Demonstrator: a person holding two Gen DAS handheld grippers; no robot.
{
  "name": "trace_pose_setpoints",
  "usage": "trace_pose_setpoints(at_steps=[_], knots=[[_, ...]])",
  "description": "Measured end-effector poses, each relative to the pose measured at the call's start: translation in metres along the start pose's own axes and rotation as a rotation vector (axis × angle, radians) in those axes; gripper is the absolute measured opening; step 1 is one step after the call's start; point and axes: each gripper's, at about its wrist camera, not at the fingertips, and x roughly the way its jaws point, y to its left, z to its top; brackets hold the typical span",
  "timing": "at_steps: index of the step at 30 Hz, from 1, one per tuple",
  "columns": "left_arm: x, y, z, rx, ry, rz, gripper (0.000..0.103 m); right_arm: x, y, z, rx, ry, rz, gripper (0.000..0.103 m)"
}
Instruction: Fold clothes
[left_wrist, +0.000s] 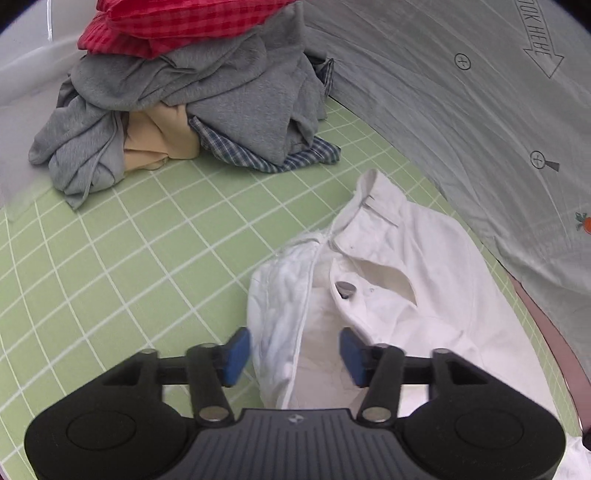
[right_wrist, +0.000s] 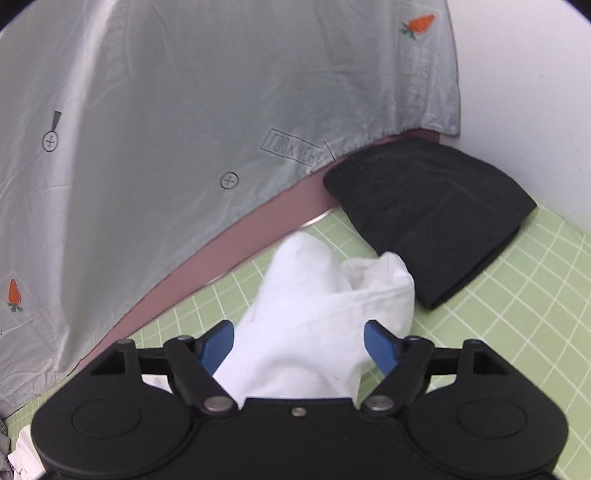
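While both tongs, left (left_wrist: 294, 357) and right (right_wrist: 298, 347), gape, one white garment (left_wrist: 388, 291), one unfolded heap (left_wrist: 192, 99), one folded black piece (right_wrist: 432, 214).

We see a green gridded mat (left_wrist: 147, 229) carrying a white garment (left_wrist: 388, 266) near us, a heap of clothes (left_wrist: 207, 110) far left, and a folded black garment (right_wrist: 432, 218) far right.

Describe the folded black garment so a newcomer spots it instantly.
Start at the green grid mat and follow it to the far corner by the white wall. The folded black garment lies there, flat and neat. Its neighbour, the white garment, is rumpled and unfolded.
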Motion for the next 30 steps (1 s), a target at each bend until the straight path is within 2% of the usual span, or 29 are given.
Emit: trace_pose_setpoints(at_steps=[2, 6, 9, 13, 19, 25, 27, 28, 30], knots=[[-0.003, -0.002, -0.007, -0.028, 0.005, -0.009, 0.088, 0.004, -0.009, -0.002, 0.047, 0.016, -0.004, 0.080], [0.002, -0.004, -0.017, -0.064, 0.049, 0.001, 0.096, 0.019, -0.010, 0.004, 0.122, 0.015, 0.009, 0.084], [0.006, -0.002, -0.022, -0.087, 0.076, 0.007, 0.098, 0.038, -0.013, 0.012, 0.183, 0.014, -0.036, 0.086], [0.009, 0.003, -0.023, -0.134, 0.095, 0.001, 0.099, 0.056, -0.031, 0.017, 0.332, 0.010, -0.092, 0.085], [0.008, 0.000, -0.020, -0.139, 0.106, 0.007, 0.099, 0.053, -0.061, 0.011, 0.504, -0.037, -0.086, 0.084], [0.017, -0.004, -0.020, -0.131, 0.137, -0.006, 0.099, 0.063, -0.068, 0.013, 0.495, 0.010, -0.036, 0.074], [0.021, -0.004, -0.021, -0.124, 0.140, -0.031, 0.099, 0.065, -0.069, 0.013, 0.513, 0.014, -0.015, 0.066], [0.023, -0.004, -0.021, -0.127, 0.145, -0.036, 0.099, 0.065, -0.070, 0.011, 0.534, 0.015, -0.001, 0.057], [0.025, -0.003, -0.022, -0.134, 0.145, -0.040, 0.091, 0.064, -0.073, 0.007, 0.558, 0.013, 0.030, 0.044]])
